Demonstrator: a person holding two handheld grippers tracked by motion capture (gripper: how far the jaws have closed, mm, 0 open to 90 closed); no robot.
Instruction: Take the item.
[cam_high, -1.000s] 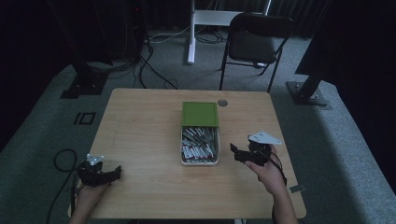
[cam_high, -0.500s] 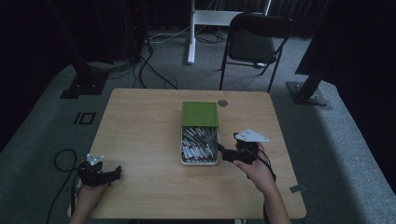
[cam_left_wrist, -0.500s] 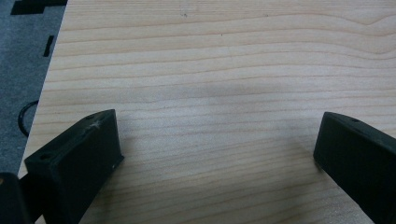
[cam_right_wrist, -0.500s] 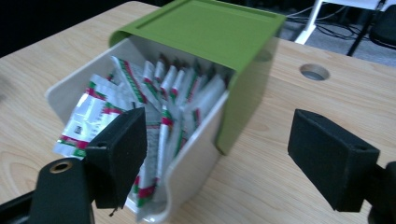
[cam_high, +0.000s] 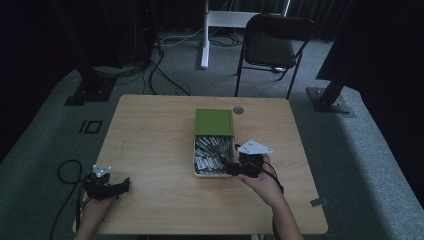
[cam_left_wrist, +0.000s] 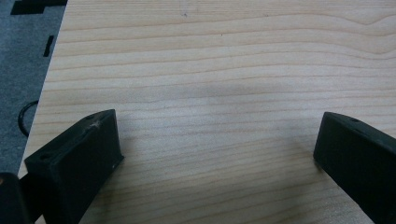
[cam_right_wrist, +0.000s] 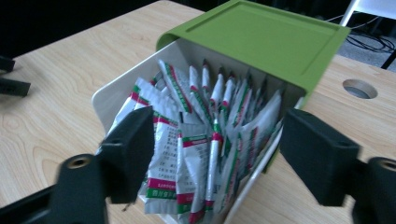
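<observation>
High view: a wooden table (cam_high: 150, 130) in a dim room, a chair (cam_high: 270, 42) beyond its far edge. Near the middle sits a white box (cam_high: 196, 162) full of sachets (cam_high: 212, 152), its green lid (cam_high: 214, 121) slid to the far end. The right gripper (cam_high: 231, 168), a second ago well to the right of the box, has moved left and now rests at the box's near right corner, which suggests a sachet is about to be picked. The left gripper (cam_high: 120, 186) stays where it was at the near left corner of the table, well apart from the box

Left gripper view: bare wood, the two black jaws wide apart and holding nothing

Right gripper view: the jaws stand apart, framing the open end of the box (cam_right_wrist: 105, 98). The sachets (cam_right_wrist: 196, 140) are white with red and green bands and small print, packed upright and fanned loosely. The lid (cam_right_wrist: 261, 32) covers the far half. A round hole (cam_right_wrist: 359, 88) shows in the table to the right
</observation>
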